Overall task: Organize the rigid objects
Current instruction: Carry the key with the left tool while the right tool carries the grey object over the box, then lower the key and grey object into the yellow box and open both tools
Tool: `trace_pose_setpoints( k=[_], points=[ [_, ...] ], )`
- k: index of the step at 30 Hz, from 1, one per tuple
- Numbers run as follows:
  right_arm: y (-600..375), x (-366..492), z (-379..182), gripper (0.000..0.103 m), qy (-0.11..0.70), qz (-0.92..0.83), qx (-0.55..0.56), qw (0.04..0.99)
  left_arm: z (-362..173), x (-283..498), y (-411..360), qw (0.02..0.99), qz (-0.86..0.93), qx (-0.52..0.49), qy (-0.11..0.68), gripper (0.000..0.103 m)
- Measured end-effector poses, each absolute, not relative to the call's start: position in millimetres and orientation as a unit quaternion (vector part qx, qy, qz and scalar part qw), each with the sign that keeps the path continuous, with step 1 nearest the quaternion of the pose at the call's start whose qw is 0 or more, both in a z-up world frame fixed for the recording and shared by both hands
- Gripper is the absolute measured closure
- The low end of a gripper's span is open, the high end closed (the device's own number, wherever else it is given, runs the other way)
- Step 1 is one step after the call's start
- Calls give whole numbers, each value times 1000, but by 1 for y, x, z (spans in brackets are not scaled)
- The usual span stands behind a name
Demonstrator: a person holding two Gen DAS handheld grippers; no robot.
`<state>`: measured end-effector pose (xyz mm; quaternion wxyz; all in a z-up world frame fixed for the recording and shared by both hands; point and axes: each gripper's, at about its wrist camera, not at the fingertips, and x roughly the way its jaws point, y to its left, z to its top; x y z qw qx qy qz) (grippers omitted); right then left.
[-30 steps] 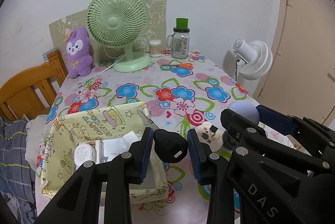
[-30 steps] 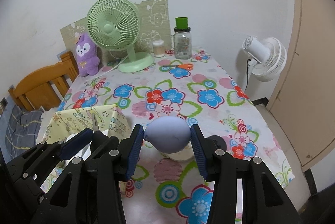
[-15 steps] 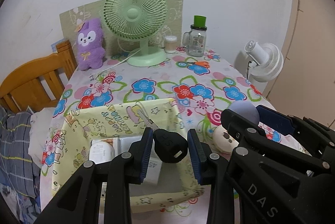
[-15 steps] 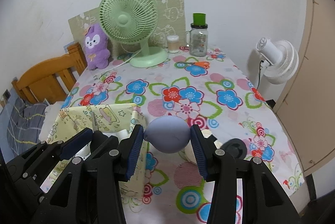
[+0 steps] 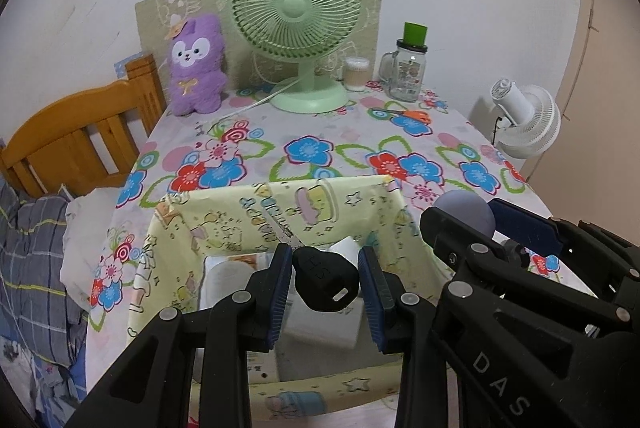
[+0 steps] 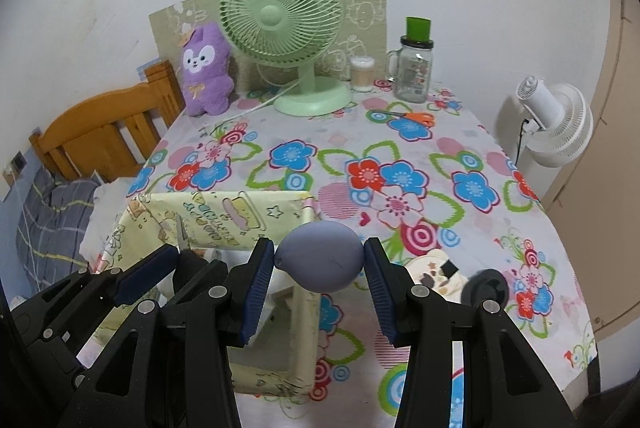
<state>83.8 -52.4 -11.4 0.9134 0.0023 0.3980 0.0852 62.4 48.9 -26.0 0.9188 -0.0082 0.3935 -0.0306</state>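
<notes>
Black plug (image 5: 325,278) in left claw (image 5: 325,282)

The left gripper (image 5: 325,278) and its black plug (image 5: 324,278) hide much of the yellow box's (image 5: 280,212) contents. At three o'clock in the right view, a cream disc (image 6: 434,274) and black round thing (image 6: 486,284) sit half covered by a gripper arm.

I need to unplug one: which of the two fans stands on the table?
The green desk fan, standing on the flowered tablecloth beside the purple plush toy. The white fan stands off the table's right edge.
</notes>
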Motion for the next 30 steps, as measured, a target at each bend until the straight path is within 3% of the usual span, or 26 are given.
trace_pose_setpoints(
  k=[21,24,30],
  points=[
    [-17,85,-38,53,403,121,-32,906,-66,59,77,890,-35,-29,454,67],
    [-16,81,-39,53,399,135,-35,906,-64,56,78,894,-28,-23,446,62],
    [-14,78,-45,47,415,154,-27,896,-64,52,79,897,-21,-22,441,40]
  ],
)
